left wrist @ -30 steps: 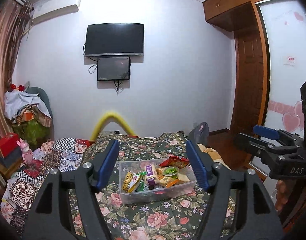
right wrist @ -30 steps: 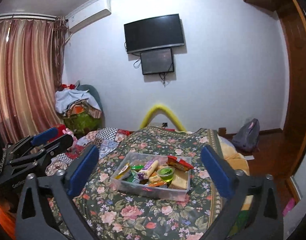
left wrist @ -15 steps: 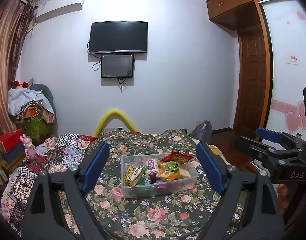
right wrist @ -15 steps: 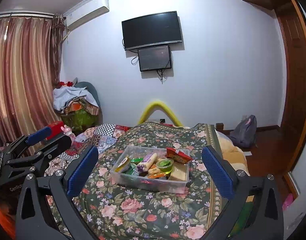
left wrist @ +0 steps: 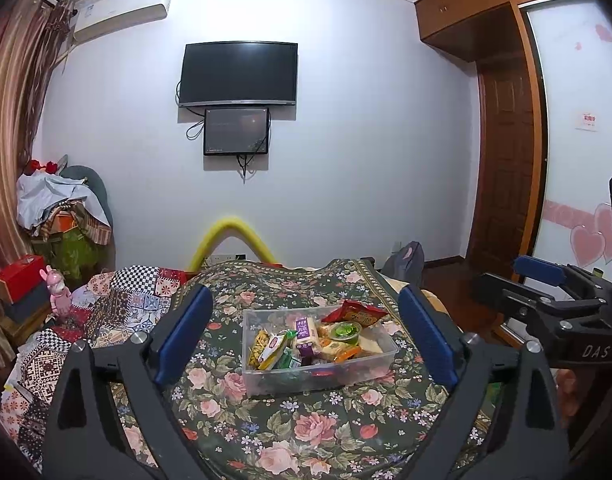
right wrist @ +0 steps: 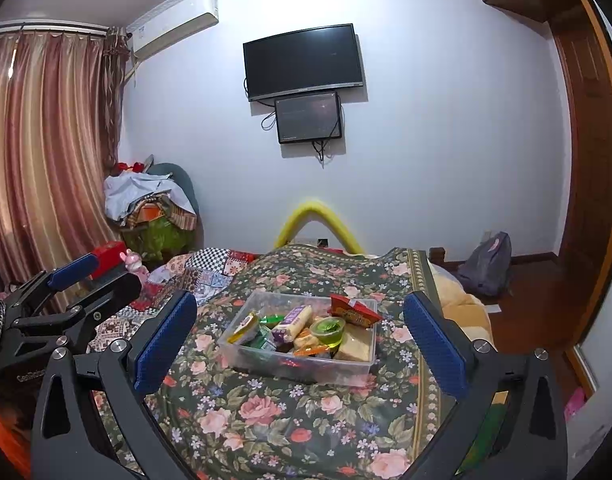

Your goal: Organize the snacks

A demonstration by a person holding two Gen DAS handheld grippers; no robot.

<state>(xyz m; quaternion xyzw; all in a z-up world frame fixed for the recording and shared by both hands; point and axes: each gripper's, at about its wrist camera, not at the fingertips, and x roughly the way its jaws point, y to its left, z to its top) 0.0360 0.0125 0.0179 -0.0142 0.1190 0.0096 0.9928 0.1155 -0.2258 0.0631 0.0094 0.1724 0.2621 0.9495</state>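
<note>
Blue-padded fingers (left wrist: 181,336) of the left gripper (left wrist: 306,336) stand spread wide with nothing between them, and those of the right gripper (right wrist: 299,344) are parted just as wide and equally bare, both tools held above the near end of a bed and aimed at its middle. Between each pair of pads, farther off, a clear plastic bin (left wrist: 330,378) rests on the floral bedspread (left wrist: 306,432), well apart from either tool. The snacks (left wrist: 306,338) lie heaped inside it: a yellow packet at the left, a purple-and-cream bar leaning across the middle, a green jelly cup (right wrist: 328,330) toward the right, and a red packet (right wrist: 352,312) propped on the far right rim and poking above it. No loose snack shows on the bedspread around the bin. As the pictures stand, every snack in sight is already gathered in the bin, though jumbled rather than in rows; that would fit a collection just finished, or a mixed pile awaiting sorting, and the scene does not settle which. Beyond the bed, a patchwork quilt (left wrist: 117,304) lies to the left and a television (left wrist: 237,74) hangs on the far wall.
</note>
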